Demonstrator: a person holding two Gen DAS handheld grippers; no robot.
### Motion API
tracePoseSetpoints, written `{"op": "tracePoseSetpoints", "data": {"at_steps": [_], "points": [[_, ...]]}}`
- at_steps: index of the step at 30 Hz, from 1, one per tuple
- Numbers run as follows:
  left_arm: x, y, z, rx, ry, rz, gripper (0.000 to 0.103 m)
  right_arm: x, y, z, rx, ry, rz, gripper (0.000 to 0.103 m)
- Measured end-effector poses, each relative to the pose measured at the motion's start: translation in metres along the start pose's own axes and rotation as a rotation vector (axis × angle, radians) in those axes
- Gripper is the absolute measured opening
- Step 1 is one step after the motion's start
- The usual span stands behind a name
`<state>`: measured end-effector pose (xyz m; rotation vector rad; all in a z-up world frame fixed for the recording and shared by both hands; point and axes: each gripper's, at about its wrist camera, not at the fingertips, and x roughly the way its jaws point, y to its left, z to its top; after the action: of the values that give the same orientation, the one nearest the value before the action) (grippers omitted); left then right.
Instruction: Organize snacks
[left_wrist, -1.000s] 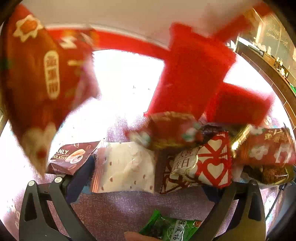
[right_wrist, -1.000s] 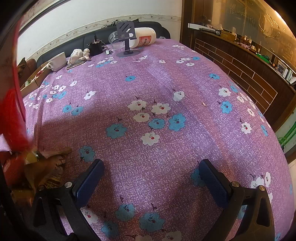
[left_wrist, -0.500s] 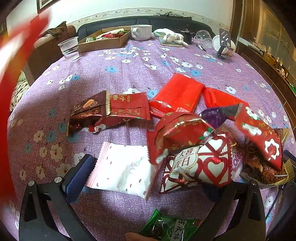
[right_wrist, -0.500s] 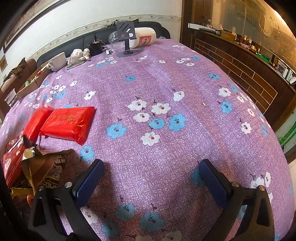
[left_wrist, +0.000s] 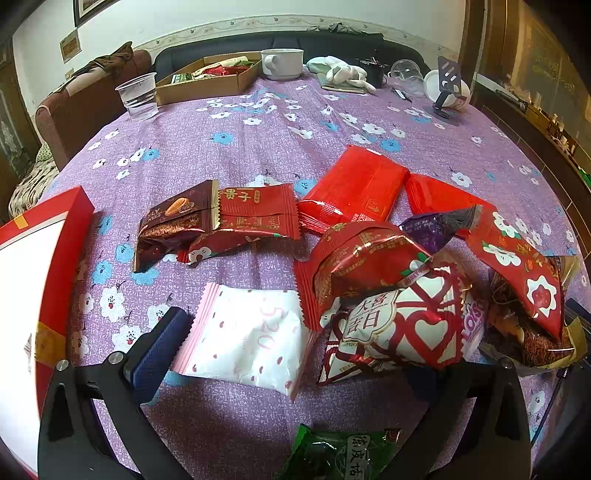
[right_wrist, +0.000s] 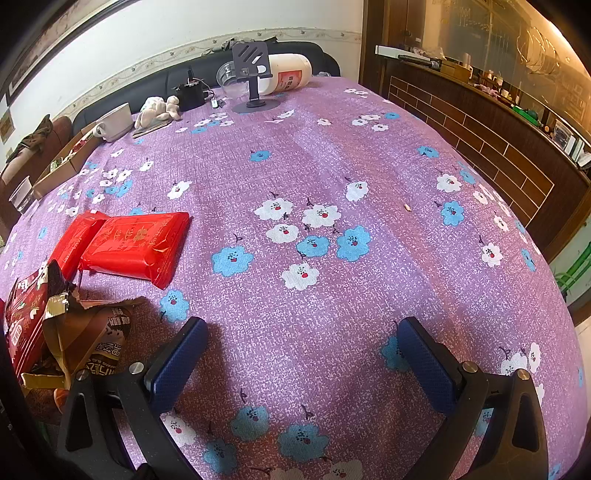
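Observation:
A heap of snack packets lies on the purple flowered tablecloth (left_wrist: 258, 133). In the left wrist view my left gripper (left_wrist: 295, 369) is open and low over it. A white packet with pink dots (left_wrist: 251, 339) lies loose between its fingers, touching the left pad. The right finger is hidden under a heart-patterned packet (left_wrist: 399, 332). Beyond lie two flat red packs (left_wrist: 354, 188), a brown packet (left_wrist: 173, 218) and a red one (left_wrist: 255, 214). A red box (left_wrist: 55, 258) stands at the left. My right gripper (right_wrist: 301, 354) is open over bare cloth, with the red packs (right_wrist: 136, 247) to its left.
A green packet (left_wrist: 343, 454) lies under the left gripper. At the table's far end are a cardboard box (left_wrist: 210, 77), a plastic cup (left_wrist: 138, 96), a white mug (left_wrist: 282, 63), a phone stand (right_wrist: 253, 74) and a white bottle (right_wrist: 288, 74). A wooden counter (right_wrist: 498, 129) runs along the right.
A second ago packets were falling through the air; they have landed and settled on the cloth. The red box has come to rest at the left. Both grippers have stayed in place.

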<state>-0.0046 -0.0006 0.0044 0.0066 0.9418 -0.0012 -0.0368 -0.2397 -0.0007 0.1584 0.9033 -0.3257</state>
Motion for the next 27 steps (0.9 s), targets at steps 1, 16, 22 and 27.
{"op": "tracePoseSetpoints", "data": {"at_steps": [1,16,22,27], "points": [[0.0,0.0,0.0,0.0,0.0,0.0,0.103,0.0,0.0,0.0,0.0,0.0,0.0,0.103],[-0.006,-0.002,-0.006,0.089,0.051,-0.062,0.103,0.0,0.001,-0.001,0.011,0.002,-0.009,0.103],[-0.072,0.034,-0.032,0.118,-0.053,-0.099,0.103,-0.01,0.001,-0.012,-0.119,0.093,0.076,0.103],[-0.115,0.074,-0.046,0.219,-0.203,0.051,0.103,-0.042,-0.017,-0.041,-0.149,0.128,0.166,0.102]]}}
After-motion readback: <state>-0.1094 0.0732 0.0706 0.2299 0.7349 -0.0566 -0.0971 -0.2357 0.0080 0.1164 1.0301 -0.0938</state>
